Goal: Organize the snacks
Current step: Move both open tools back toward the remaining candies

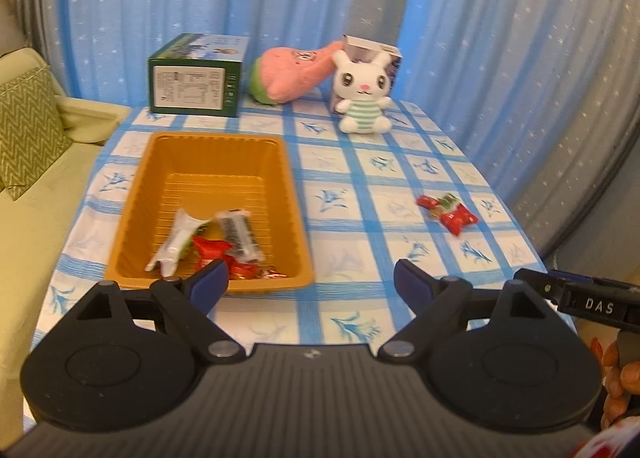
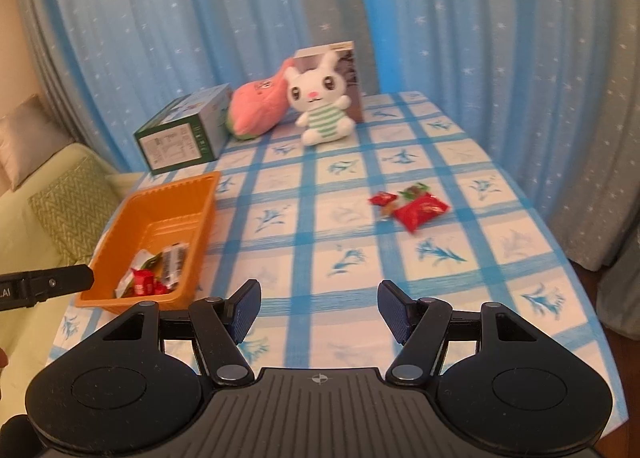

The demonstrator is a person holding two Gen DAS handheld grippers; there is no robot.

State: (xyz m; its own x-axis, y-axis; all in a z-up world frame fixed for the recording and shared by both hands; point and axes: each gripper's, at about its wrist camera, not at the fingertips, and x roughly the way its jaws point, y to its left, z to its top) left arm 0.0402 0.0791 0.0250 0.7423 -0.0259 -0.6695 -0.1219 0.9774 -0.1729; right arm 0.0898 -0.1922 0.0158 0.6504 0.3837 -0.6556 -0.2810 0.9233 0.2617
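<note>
An orange tray (image 1: pixel 156 161) (image 2: pixel 200 197) sits on the left of the checked tablecloth. Inside it lie a white wrapper (image 1: pixel 176 242), a dark snack bar (image 1: pixel 240 236) and red candies (image 1: pixel 212 250) (image 2: pixel 144 282). A small pile of red snack packets (image 1: pixel 450 211) (image 2: pixel 418 209) lies on the cloth to the right. My left gripper (image 1: pixel 310 278) hangs open over the table's near edge, its left finger above the tray's near rim, nothing between the pads. My right gripper (image 2: pixel 318 308) is open and holds nothing, above the near cloth, well short of the red packets.
At the back stand a green box (image 1: pixel 194 85) (image 2: pixel 180 137), a pink plush (image 1: pixel 292 73) (image 2: pixel 260 105), a white bunny toy (image 1: pixel 362 91) (image 2: pixel 320 105) and a card box (image 1: pixel 394 57) behind it. A green sofa (image 1: pixel 36 177) lies left; blue curtains close off the back.
</note>
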